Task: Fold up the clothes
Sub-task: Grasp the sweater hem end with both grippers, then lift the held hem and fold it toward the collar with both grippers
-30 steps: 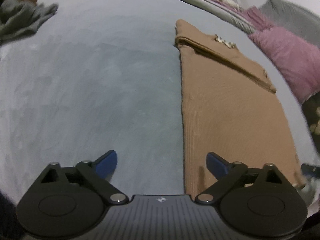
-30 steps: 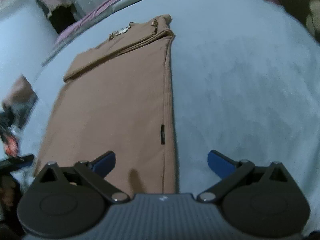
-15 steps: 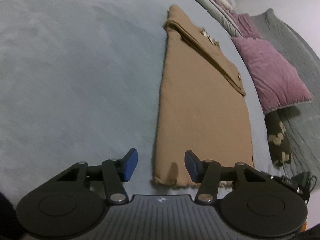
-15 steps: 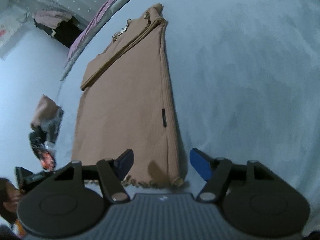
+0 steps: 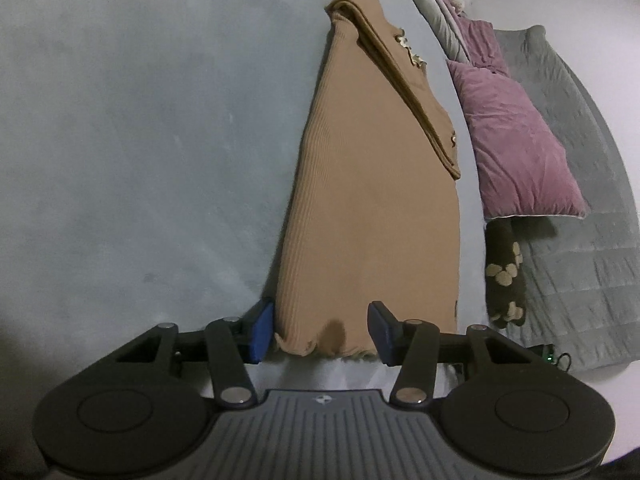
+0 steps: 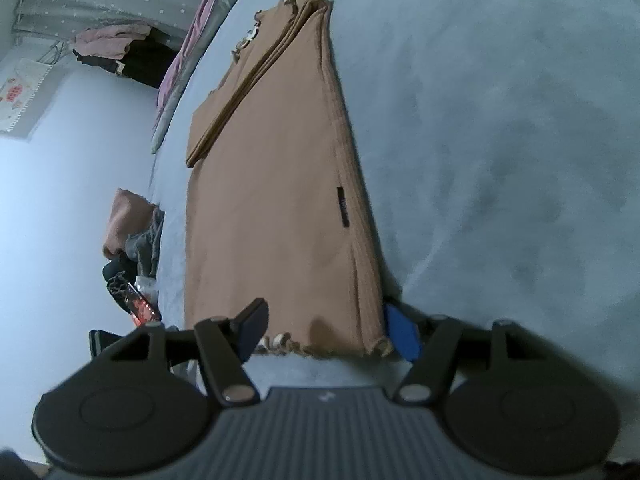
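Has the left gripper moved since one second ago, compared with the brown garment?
Yes. The left gripper has come to the brown garment's frilled hem; its open fingers now straddle the hem's corner.

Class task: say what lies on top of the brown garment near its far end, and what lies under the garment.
A folded-over sleeve lies across the brown garment. Under it shows only the grey-blue bed cover; anything beneath the garment itself is hidden.

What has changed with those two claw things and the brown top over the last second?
Both grippers, left and right, have dropped to the brown top's frilly hem and narrowed, each now straddling a hem corner but not yet shut on it. The top itself stayed flat, sleeves folded in, on the blue-grey bedspread.
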`<state>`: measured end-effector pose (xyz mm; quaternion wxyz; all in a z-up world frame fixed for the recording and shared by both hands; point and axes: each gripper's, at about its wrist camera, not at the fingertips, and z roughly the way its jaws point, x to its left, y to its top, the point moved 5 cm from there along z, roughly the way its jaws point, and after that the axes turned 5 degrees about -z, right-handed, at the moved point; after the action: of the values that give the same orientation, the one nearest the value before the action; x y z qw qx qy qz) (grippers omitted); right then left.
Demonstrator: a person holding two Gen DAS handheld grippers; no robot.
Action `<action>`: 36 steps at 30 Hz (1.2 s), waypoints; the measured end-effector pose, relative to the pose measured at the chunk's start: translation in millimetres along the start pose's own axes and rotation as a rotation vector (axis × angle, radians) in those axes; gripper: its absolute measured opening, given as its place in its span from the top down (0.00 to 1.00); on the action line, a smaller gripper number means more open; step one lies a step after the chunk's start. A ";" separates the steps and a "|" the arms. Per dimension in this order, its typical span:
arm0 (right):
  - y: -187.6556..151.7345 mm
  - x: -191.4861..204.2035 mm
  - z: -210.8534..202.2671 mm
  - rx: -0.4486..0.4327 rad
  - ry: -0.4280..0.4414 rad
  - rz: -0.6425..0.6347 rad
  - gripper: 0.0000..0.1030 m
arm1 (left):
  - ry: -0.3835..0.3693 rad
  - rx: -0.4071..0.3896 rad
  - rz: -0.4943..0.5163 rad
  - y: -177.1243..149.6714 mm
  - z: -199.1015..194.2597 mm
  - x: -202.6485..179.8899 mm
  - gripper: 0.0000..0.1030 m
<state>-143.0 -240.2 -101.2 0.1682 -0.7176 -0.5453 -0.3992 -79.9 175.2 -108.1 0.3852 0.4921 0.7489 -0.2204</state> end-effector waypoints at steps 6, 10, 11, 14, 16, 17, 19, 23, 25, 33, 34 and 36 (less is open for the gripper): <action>0.0 1.7 4.7 0.003 0.017 0.003 0.37 | -0.015 0.019 0.008 -0.9 8.5 -4.0 0.53; 0.3 4.7 8.2 0.007 0.024 -0.003 0.37 | -0.016 0.023 0.011 -1.5 9.8 -6.6 0.53; 0.4 5.5 9.2 0.008 0.026 -0.004 0.37 | -0.015 0.022 0.012 -2.0 9.2 -6.4 0.53; -0.4 8.6 11.7 0.011 0.031 -0.007 0.37 | -0.012 0.019 0.019 -3.4 9.1 -6.2 0.54; -2.0 10.5 12.7 0.014 0.032 -0.015 0.38 | -0.009 0.018 0.021 -4.8 8.1 -5.7 0.57; -3.0 11.1 12.8 0.016 0.032 -0.019 0.38 | -0.007 0.020 0.023 -5.8 8.2 -5.7 0.59; -4.6 12.0 12.9 0.020 0.036 -0.024 0.40 | -0.004 0.029 0.023 -7.9 9.1 -5.4 0.68; -7.5 13.4 13.2 0.033 0.046 -0.029 0.46 | 0.009 0.051 0.021 -11.7 11.3 -3.4 0.86; -8.5 12.9 14.2 0.037 0.046 -0.022 0.52 | 0.012 0.054 0.021 -12.6 11.2 -3.1 0.86; -12.7 8.2 21.3 0.056 0.056 0.031 0.84 | 0.008 0.061 0.017 -15.8 10.4 -3.3 0.88; -12.7 8.9 21.5 0.054 0.057 0.029 0.84 | 0.007 0.060 0.014 -16.2 10.5 -3.6 0.89; -12.7 10.4 22.0 0.049 0.059 0.026 0.85 | 0.003 0.060 0.011 -16.1 9.0 -3.4 0.89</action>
<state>-145.2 -214.2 -109.5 0.2072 -0.7082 -0.5403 -0.4046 -90.5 160.1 -111.6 0.3704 0.5078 0.7398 -0.2400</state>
